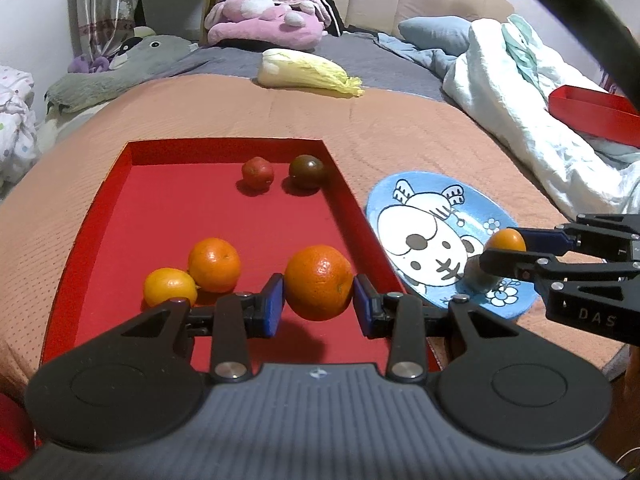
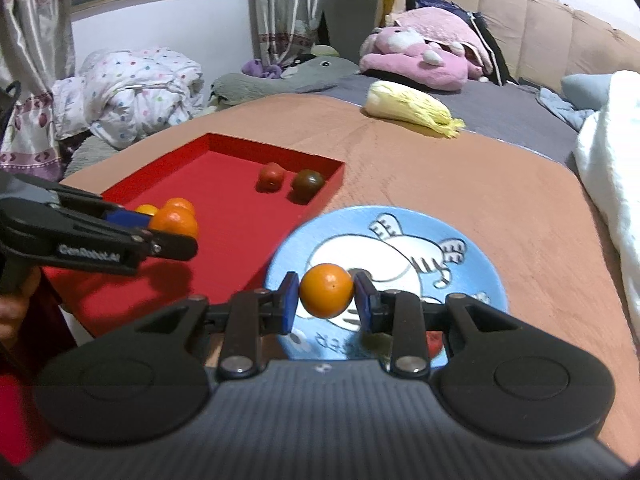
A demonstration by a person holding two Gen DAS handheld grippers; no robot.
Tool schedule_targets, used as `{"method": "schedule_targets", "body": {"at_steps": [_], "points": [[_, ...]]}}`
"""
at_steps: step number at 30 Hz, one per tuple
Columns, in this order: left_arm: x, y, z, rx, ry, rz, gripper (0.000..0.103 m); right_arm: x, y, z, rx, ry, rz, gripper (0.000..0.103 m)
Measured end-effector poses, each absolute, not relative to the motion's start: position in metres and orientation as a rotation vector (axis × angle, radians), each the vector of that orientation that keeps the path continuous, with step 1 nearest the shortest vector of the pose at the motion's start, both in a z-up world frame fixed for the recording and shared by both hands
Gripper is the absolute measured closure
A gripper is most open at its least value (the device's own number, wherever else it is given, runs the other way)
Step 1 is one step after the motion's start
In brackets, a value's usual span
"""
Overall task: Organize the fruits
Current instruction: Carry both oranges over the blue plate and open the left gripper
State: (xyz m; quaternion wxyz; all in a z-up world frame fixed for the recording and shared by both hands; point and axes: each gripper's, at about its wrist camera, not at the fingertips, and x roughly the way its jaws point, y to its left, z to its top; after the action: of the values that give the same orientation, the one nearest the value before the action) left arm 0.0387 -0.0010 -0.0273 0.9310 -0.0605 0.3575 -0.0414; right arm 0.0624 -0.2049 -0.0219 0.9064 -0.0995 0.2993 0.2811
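A red tray [image 1: 120,184] [image 2: 224,152] lies on the bed cover. My left gripper [image 1: 319,300] [image 2: 172,228] is shut on a large orange [image 1: 319,282] [image 2: 174,221] held above the tray's near part. Two smaller oranges [image 1: 214,265] [image 1: 170,286] lie in the tray at left, a red tomato [image 1: 258,173] [image 2: 271,176] and a dark tomato [image 1: 306,171] [image 2: 307,184] at its far end. My right gripper [image 2: 326,298] [image 1: 505,249] is shut on a small orange [image 2: 326,290] [image 1: 506,240] above the blue cartoon plate [image 1: 384,200] [image 2: 472,240].
A cabbage [image 1: 308,74] [image 2: 412,110] lies at the far edge of the orange cover. Plush toys [image 1: 264,12] and white bedding [image 1: 512,92] lie behind and to the right. A second red box [image 1: 592,114] sits at far right.
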Motion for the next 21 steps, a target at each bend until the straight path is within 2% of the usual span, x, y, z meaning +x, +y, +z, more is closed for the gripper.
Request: {"method": "schedule_targets", "body": {"at_steps": [21], "points": [[0.053,-0.025,-0.022,-0.108,0.709,-0.173,0.06,0.062,-0.238,-0.05,-0.174,0.673,0.511,0.07]]}}
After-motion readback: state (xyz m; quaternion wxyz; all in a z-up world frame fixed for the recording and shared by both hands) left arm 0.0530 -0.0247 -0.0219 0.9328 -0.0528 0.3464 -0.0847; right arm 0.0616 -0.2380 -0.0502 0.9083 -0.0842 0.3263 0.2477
